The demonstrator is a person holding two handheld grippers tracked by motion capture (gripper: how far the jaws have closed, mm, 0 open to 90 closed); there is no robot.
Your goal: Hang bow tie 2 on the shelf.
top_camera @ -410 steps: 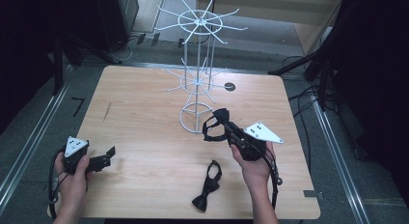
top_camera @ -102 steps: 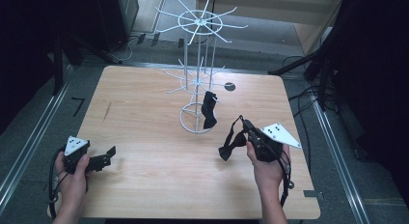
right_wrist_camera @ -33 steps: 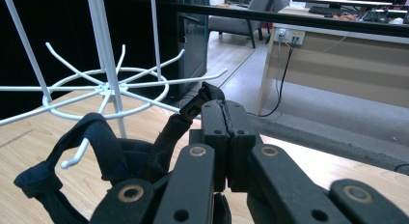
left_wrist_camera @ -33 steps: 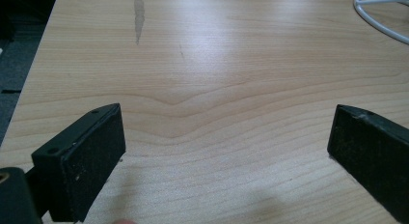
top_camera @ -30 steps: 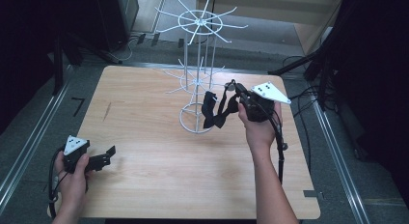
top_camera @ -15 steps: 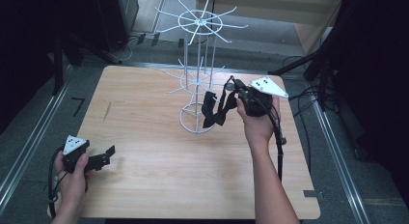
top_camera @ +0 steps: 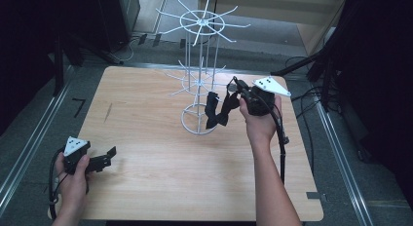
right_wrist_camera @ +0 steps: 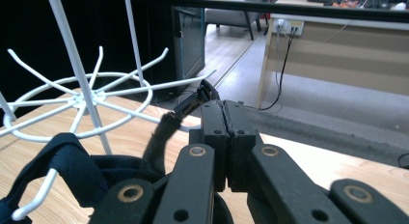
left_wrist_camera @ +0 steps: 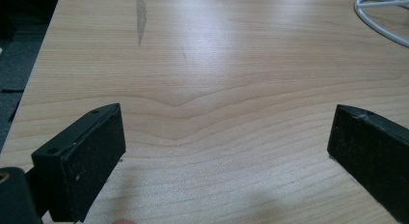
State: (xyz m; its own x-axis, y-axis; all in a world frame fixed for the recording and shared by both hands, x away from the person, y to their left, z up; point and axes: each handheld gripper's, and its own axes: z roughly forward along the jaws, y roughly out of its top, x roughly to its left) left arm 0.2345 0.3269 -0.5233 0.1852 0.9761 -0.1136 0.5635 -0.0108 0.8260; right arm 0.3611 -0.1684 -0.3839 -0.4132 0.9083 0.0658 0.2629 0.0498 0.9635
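Bow tie (top_camera: 225,109) now hangs in the right claw (top_camera: 237,88), which pinches its strap beside the white wire rack (top_camera: 200,84), up off the tabletop (top_camera: 146,138). Hooking comes next. Left claw (top_camera: 108,156) rests open.

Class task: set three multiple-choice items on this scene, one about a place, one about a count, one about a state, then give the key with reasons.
1. Where does the left gripper sit?
A. near table corner by the person
B. at the rack
C. on the floor

2. How many bow ties show?
A. one
B. two
C. four

3. The right gripper's jaws are
A. wide open
B. shut on the bow tie strap
C. shut on the white wire rack

Key: A, it rests low at the left; B, one hangs, one is held; B, jaws meet on the strap.
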